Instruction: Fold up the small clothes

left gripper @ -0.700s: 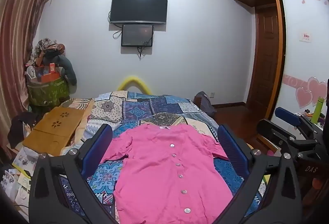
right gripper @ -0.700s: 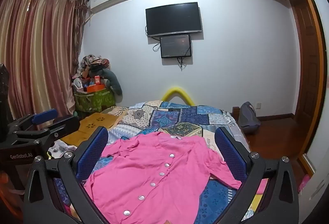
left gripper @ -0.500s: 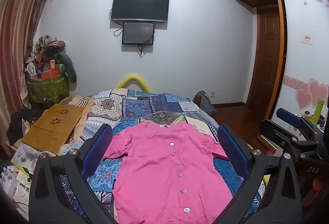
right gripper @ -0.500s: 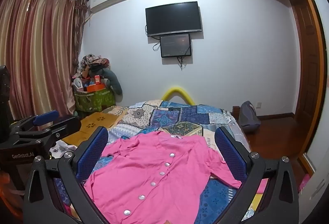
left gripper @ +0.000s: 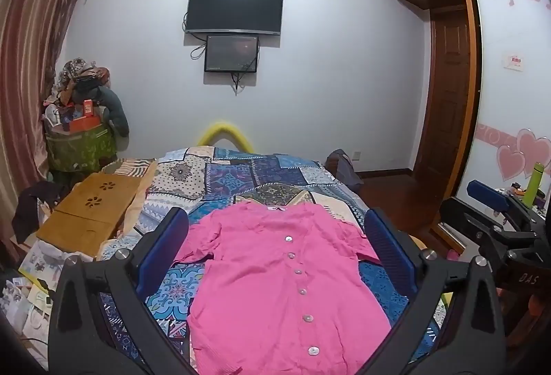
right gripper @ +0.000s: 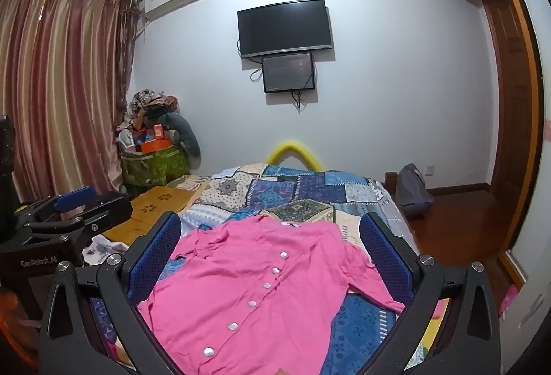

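Far left: striped curtain [right gripper: 58, 92], then a green storage bag [left gripper: 81, 145] piled with clothes and an orange box, against the white wall. Next to it a wooden lap table [left gripper: 91, 213] lying at the left edge of the bed [left gripper: 241, 175], which has a blue patchwork cover. Left gripper [left gripper: 275, 254] spread wide, blue pads far apart, nothing between them, touching nothing; it hangs above the near end of the bed with the shirt framed in the gap. In the right wrist view the left gripper shows at the left edge, black body with a blue pad, well apart from the shirt. Pink button-up shirt [left gripper: 279, 275] lies flat on the bed cover, front side up, collar toward the far wall, white buttons in a line down the middle, all fastened as far as visible; left sleeve spread out toward the lap table side, slightly rumpled, right sleeve [right gripper: 372, 275] stretched out toward the floor side of the bed. Hem end at the bottom of both views, partly cut off by the frame. Right gripper [right gripper: 270, 257] also wide open, empty, above the shirt and not in contact with it. On the wall behind center: black TV [left gripper: 236, 9] with a smaller screen just below. Yellow curved tube [right gripper: 294, 154] behind the bed's far end. Right of the bed a grey bag [right gripper: 411, 190] on the wood floor, then a brown door [left gripper: 447, 92].
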Available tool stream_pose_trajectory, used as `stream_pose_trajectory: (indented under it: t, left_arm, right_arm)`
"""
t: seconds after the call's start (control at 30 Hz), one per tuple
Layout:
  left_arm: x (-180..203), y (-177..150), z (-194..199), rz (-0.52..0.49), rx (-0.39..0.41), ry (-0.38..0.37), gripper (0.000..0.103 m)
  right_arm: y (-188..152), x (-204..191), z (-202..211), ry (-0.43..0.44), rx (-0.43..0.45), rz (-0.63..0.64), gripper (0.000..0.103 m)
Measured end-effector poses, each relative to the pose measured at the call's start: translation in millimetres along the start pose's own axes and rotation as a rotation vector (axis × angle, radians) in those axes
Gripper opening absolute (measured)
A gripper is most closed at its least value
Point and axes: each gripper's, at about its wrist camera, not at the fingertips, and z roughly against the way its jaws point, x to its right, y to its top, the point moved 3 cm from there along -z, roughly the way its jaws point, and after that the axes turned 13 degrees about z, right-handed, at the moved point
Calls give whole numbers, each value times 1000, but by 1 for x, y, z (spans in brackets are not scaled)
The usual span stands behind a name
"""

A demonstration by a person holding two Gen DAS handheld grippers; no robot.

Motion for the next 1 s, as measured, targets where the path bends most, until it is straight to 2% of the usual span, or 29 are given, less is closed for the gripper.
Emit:
stream_pose_trajectory:
  t: [1.0]
  left_arm:
    - [-1, 1, -6, 2, -6, 17, 103]
  right_arm:
    - [-1, 3, -2, 3, -2, -9, 103]
